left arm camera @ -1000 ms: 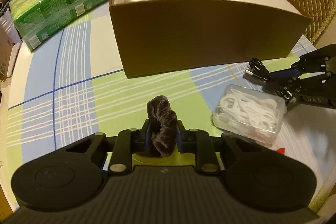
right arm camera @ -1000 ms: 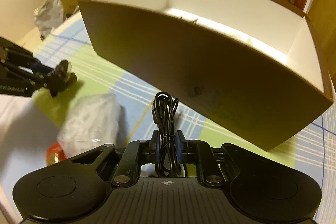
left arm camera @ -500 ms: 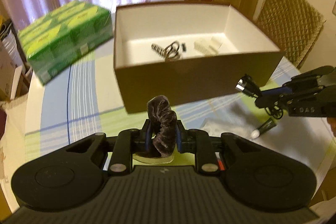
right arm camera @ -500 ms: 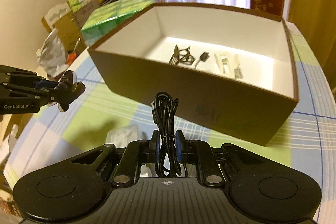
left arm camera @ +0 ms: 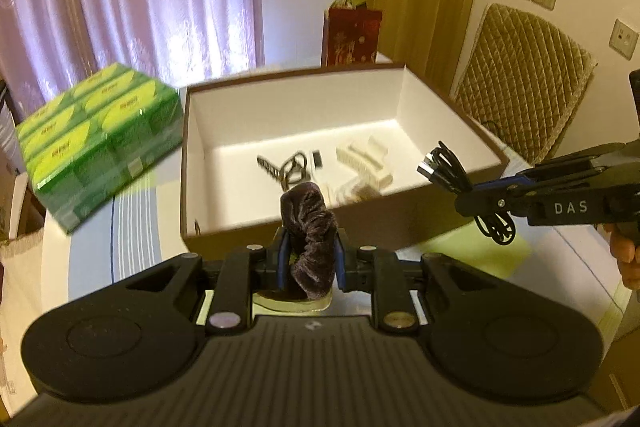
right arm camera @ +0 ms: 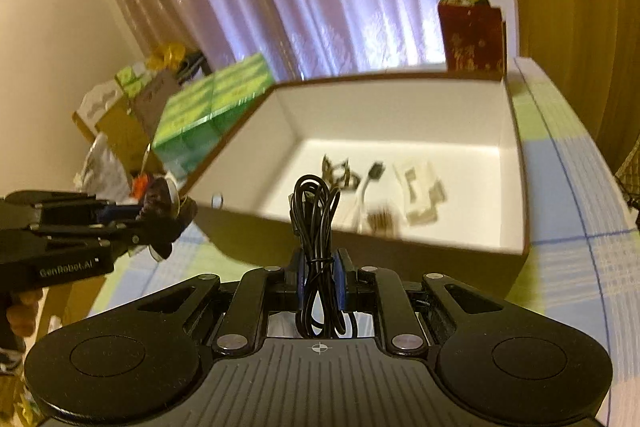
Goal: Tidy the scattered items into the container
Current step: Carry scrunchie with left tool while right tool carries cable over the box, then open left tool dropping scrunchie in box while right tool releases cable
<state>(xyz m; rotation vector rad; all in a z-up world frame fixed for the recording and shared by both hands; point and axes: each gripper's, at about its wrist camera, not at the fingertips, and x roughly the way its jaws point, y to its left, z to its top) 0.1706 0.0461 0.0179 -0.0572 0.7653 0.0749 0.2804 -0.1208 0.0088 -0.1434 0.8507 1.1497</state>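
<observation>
While the green packs [left arm camera: 100, 143] are sitting at the far left of the desk [left arm camera: 92, 259], the left hand-held gripper [left arm camera: 310, 259] is clenching a dark velvet scrunchie [left arm camera: 310, 227] just in front of the near wall of the brown box [left arm camera: 304, 227]. Inside the box, keys [left arm camera: 286, 167] and white pieces [left arm camera: 366, 159] are lying on the floor. To the right, the right hand-held gripper [right arm camera: 319, 273] is gripping a coiled black cable [right arm camera: 316, 227] near the box's near right rim.
</observation>
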